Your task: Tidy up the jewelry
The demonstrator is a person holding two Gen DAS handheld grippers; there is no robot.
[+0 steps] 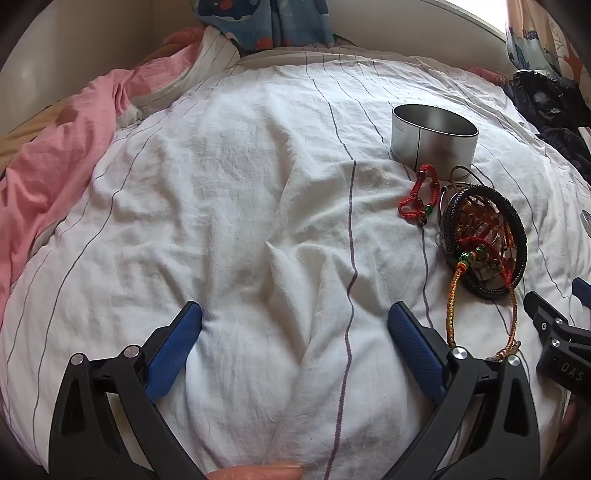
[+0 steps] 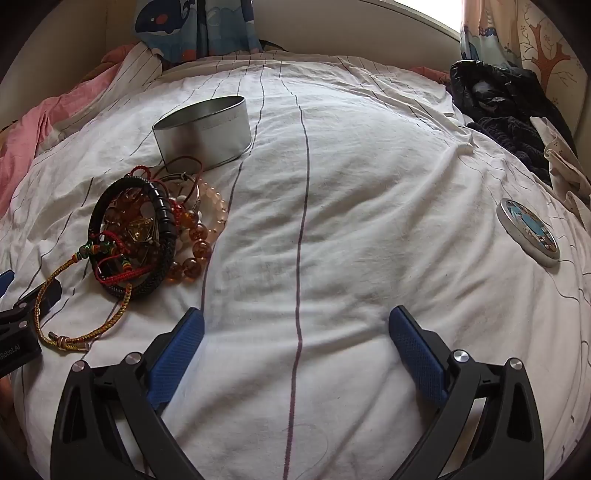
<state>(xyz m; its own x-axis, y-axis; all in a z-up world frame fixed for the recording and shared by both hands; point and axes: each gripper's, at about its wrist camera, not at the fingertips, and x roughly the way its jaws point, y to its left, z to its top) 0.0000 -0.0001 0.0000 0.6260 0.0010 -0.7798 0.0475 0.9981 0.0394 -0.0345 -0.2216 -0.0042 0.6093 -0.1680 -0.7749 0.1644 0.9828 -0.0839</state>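
A pile of bracelets (image 2: 144, 236) lies on the white striped bedsheet (image 2: 351, 221), with black braided bands, red cords, amber beads and a yellow-orange cord. The pile also shows in the left wrist view (image 1: 480, 243), with a red cord bracelet (image 1: 419, 194) apart at its left. An open round silver tin (image 1: 434, 136) stands behind the pile, also seen in the right wrist view (image 2: 203, 133). My left gripper (image 1: 295, 332) is open and empty, left of the pile. My right gripper (image 2: 295, 332) is open and empty, right of the pile.
The tin's lid (image 2: 528, 230) lies on the sheet at the right. Dark clothes (image 2: 498, 110) are heaped at the far right. A pink blanket (image 1: 55, 166) lies at the left. Curtains (image 2: 192, 26) hang behind the bed.
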